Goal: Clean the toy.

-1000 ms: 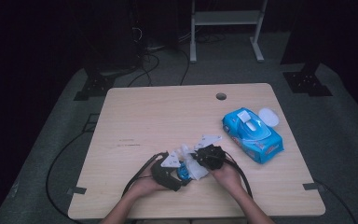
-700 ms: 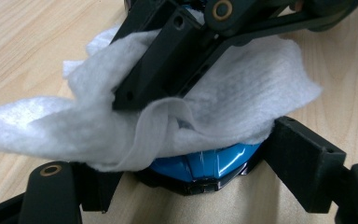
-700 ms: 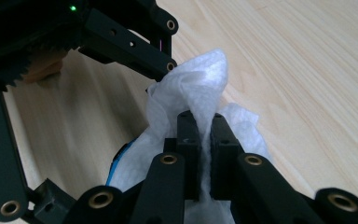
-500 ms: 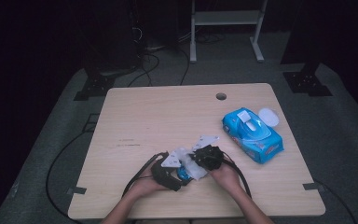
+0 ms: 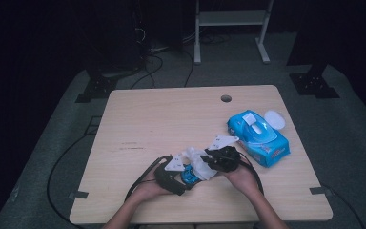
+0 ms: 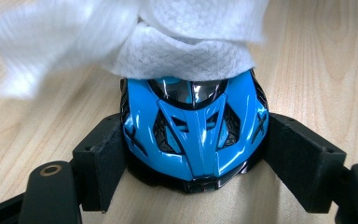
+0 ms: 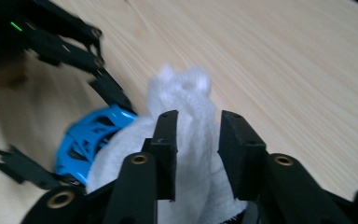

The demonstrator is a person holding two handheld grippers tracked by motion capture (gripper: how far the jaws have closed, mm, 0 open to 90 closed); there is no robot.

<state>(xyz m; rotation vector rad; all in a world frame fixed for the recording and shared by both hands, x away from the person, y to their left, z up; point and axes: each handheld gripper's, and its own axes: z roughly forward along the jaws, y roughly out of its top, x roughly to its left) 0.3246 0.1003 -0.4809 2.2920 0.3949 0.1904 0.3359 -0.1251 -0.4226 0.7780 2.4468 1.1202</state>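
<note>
The left gripper (image 6: 193,154) has its two black jaws closed against the flanks of a small glossy blue toy car with black vents (image 6: 193,135), one pad on each side, the car's nose pointing back toward the gripper body. The car sits on the pale wooden table (image 6: 317,60) between the pads. Just beyond the jaws, a crumpled white wet wipe (image 6: 182,51) lies over the far end of the car and covers its roof.

The right gripper (image 7: 196,149) has its jaws narrowed on a bunched fold of the same white wipe (image 7: 186,112), which rises between and above the pads; the gap between them is slight and packed with cloth. To the left of these jaws, the blue car (image 7: 91,140) shows beneath the wipe, framed by the black linkage of the left gripper (image 7: 70,51).

In the high view the left gripper (image 5: 174,174) and the right gripper (image 5: 224,158) meet near the front edge of the table (image 5: 162,114), the wipe (image 5: 198,162) and car (image 5: 188,175) between them, each gripper held in one hand. Well to the right of the right gripper's jaws lies a blue soft pack of wet wipes (image 5: 259,137), its white lid flap (image 5: 274,119) open.
</note>
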